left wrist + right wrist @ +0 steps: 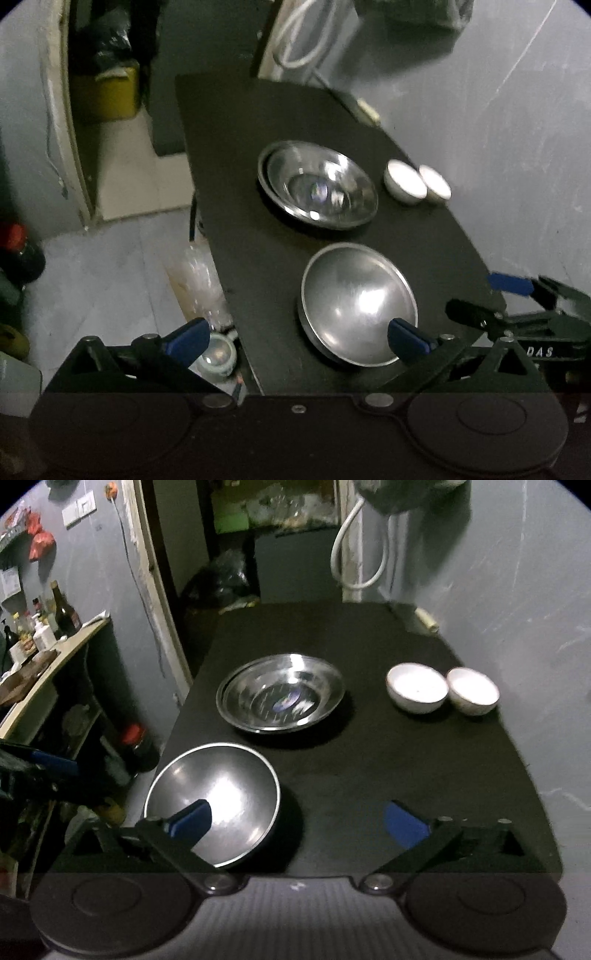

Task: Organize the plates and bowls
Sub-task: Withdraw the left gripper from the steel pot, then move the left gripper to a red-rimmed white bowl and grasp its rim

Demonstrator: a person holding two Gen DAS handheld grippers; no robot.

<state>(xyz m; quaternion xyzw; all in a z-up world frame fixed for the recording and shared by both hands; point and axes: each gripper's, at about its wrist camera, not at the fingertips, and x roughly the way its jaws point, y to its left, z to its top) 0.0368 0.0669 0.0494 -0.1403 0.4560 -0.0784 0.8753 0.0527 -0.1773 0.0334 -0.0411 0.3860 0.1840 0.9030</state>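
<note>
Two grippers are hovering above one black bench (406,760), both with jaws standing wide and gripping nothing.

Bench: dark top, running away from the cameras toward a grey wall (517,590) at its far and right edges. A white hose (354,565) is hanging in a loop beyond the far edge.

Largest ware: a shiny steel basin (280,694) is sitting mid-bench, slightly toward the left edge. A second rim seems to be showing just inside its own, so it may be two nested pieces; cannot tell for sure through the blur.

Next: a duller steel bowl (214,801) is resting upright at the near left corner, its rim reaching close to the left edge. It is sitting well apart from the basin.

Smallest ware: two white bowls (417,692) (472,696) are standing side by side near the right edge, touching or almost touching, level with the basin.

Left gripper (299,336): its right blue pad (406,338) is overlapping the near rim of the steel bowl in the left wrist view; contact cannot be told. The other pad is hanging off the left edge, over the floor.

Right gripper (297,823): its left blue pad (192,819) is showing over the steel bowl; the right pad is over bare bench top.
</note>
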